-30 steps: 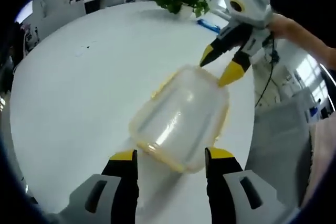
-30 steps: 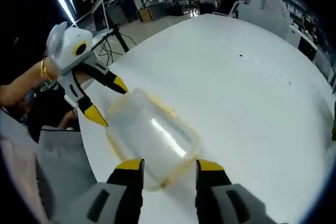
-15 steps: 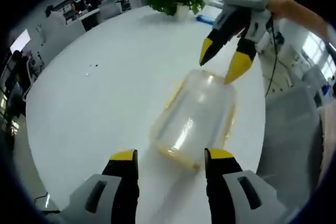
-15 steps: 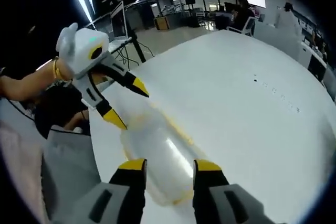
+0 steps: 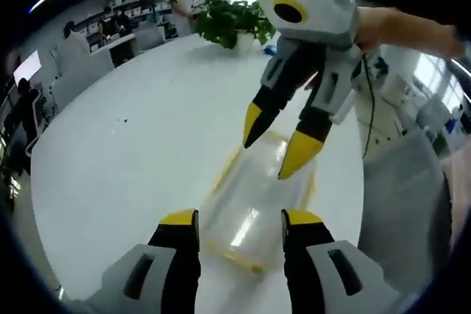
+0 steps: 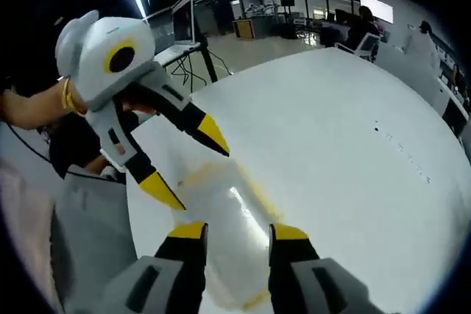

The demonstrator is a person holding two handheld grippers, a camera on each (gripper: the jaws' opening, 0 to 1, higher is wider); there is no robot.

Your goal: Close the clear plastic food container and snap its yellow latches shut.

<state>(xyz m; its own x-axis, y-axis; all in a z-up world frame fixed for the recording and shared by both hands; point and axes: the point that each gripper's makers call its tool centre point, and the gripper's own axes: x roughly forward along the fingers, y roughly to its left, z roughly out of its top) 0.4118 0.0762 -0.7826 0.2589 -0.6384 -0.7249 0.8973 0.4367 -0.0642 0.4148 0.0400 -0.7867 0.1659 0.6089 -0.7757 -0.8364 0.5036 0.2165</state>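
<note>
Clear, rounded plastic container (image 5: 254,207) with yellow rim lies on glossy white table (image 5: 132,152); left hand-held gripper (image 5: 239,218) and right hand-held gripper (image 6: 234,232) hover, jaws parted.

The container (image 5: 254,204) lies on the table (image 5: 125,159), between both grippers; a plant (image 5: 234,20) stands behind.

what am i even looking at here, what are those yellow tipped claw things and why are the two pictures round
Nothing here is a robot arm: a person holds a two-jaw gripper in each hand. Each picture comes from a fisheye camera riding on one gripper, which is why they look round.

In the left gripper view, the left gripper rises from the bottom, and the right gripper reaches in from above. The right gripper view shows the reverse: the right gripper below, the left gripper entering from the left.

A clear plastic food container with yellow trim lies on a white table between them. Both grippers are open, one at each end of it; neither holds anything. A potted plant stands at the table's far edge.
</note>
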